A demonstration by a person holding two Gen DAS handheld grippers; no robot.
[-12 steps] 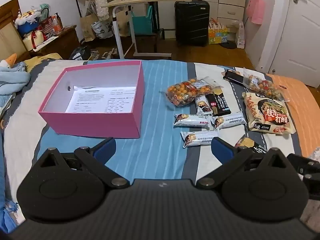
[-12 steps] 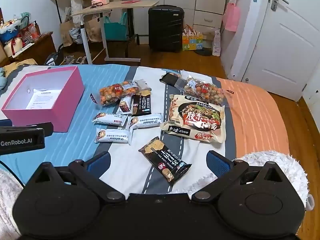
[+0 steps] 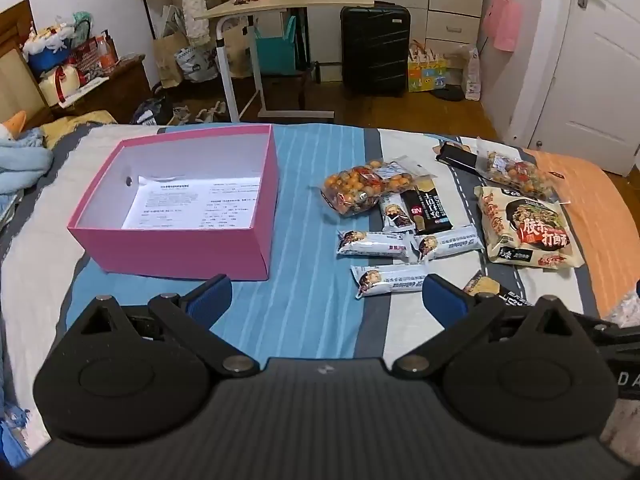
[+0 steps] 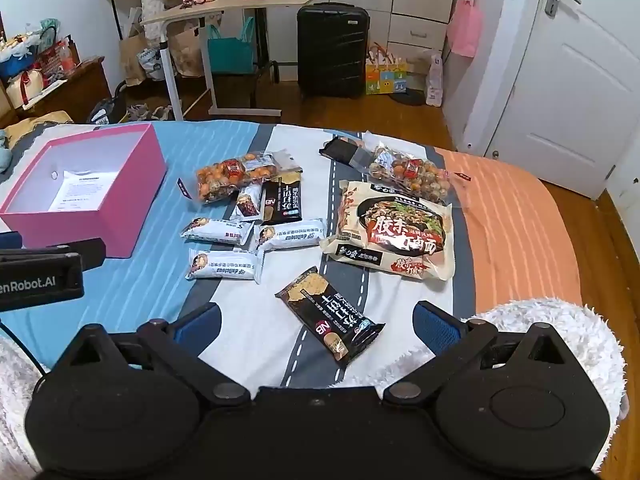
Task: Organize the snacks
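Both our grippers — left gripper (image 3: 326, 292), right gripper (image 4: 316, 320) — gape empty above the bed; snacks (image 4: 256, 216) lie scattered beside the pink box (image 3: 188, 248). Slick wrappers may slip — overlapping packets snag.
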